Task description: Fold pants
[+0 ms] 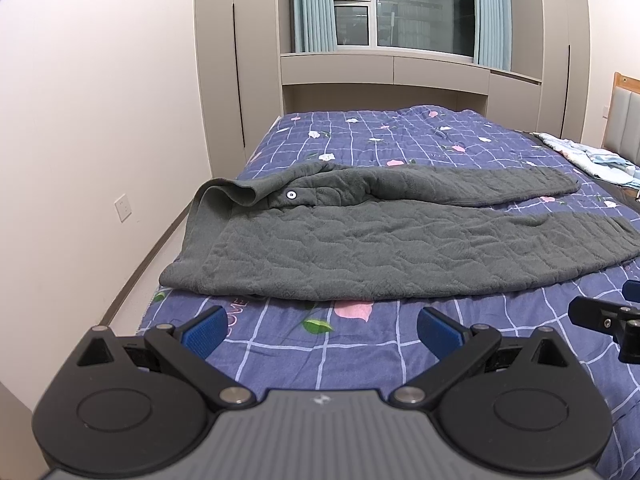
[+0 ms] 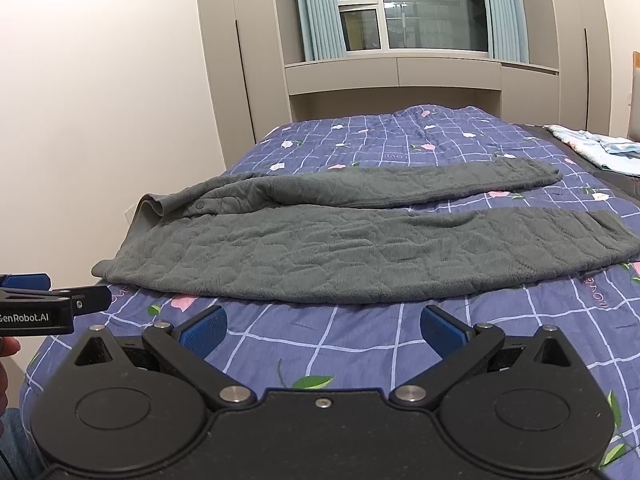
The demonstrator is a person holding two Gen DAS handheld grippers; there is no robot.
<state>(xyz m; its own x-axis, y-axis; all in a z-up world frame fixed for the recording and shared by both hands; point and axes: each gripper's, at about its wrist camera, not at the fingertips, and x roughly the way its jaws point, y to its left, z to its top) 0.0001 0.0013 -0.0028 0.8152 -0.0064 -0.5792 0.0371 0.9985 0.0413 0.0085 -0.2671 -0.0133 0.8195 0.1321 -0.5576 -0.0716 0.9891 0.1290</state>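
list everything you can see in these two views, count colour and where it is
pants: one pair, dark grey quilted, spread sideways across the bed, waist at the left, the two legs running right
snap button: one, white, on the waistband
bedspread: one, purple with a pale grid and pink flowers, covering the bed
light bedding: one bundle, pale blue and white, at the far right of the bed
headboard: one, grey padded with a wooden frame, right edge
window: one, white frame, dark outside, on the far wall
curtains: two, pale blue, either side of the window
cabinets: beige, around the window
wall socket: one, white, left wall
left gripper: black with blue pads, open, above the near bedspread
right gripper: the same, open
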